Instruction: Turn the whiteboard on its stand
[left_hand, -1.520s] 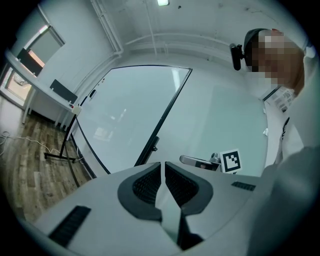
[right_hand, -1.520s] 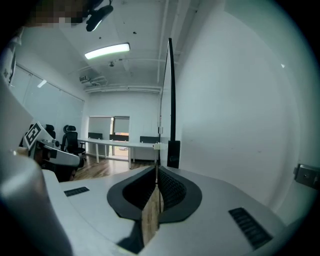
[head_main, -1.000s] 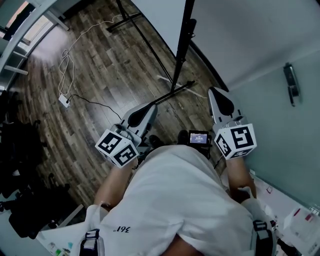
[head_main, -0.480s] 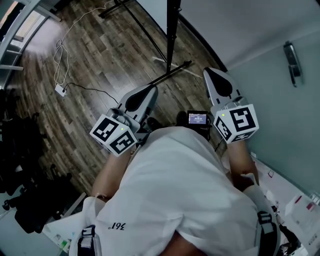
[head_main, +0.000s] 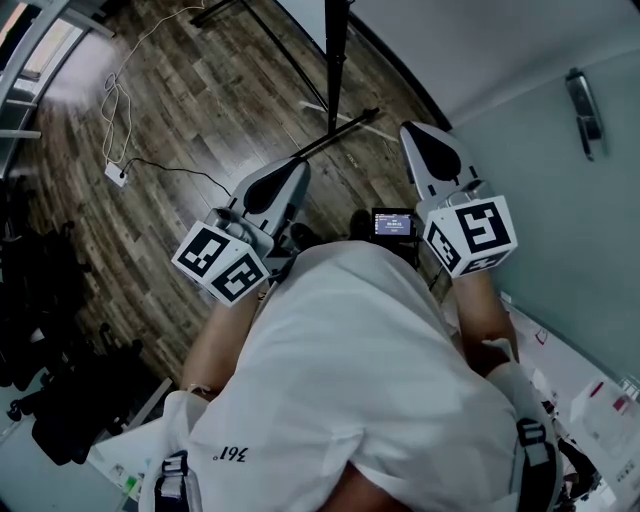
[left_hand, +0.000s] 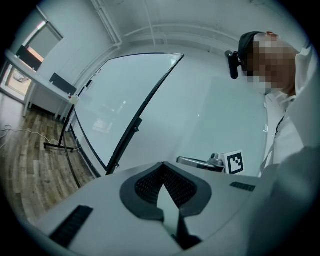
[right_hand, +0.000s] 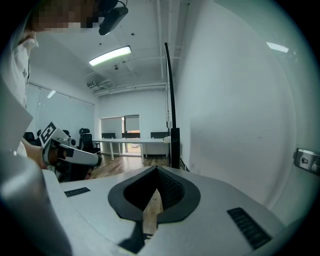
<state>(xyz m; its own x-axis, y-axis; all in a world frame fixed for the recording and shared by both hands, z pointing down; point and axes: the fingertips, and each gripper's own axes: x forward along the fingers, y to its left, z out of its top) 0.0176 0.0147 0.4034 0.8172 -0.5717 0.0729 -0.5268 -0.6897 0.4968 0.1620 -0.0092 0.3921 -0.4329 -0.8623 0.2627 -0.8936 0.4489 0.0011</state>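
Both jaws are closed on nothing. The left gripper (left_hand: 163, 172) and the right gripper (right_hand: 156, 176) hang short of the whiteboard (left_hand: 125, 100), which stands ahead on its stand (head_main: 338, 140), near the wall (head_main: 590, 220). Closed jaws can only push, so they could skid off the frame. A swinging panel might strike the wall, or the stand's feet could trip the person.

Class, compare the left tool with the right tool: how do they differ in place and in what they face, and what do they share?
The left tool faces the broad pale face of the whiteboard; the right tool sees it nearly edge-on, a thin dark line. In the head view the left tool is over the wood floor, the right tool beside the wall. Both are shut, empty and not touching the whiteboard.
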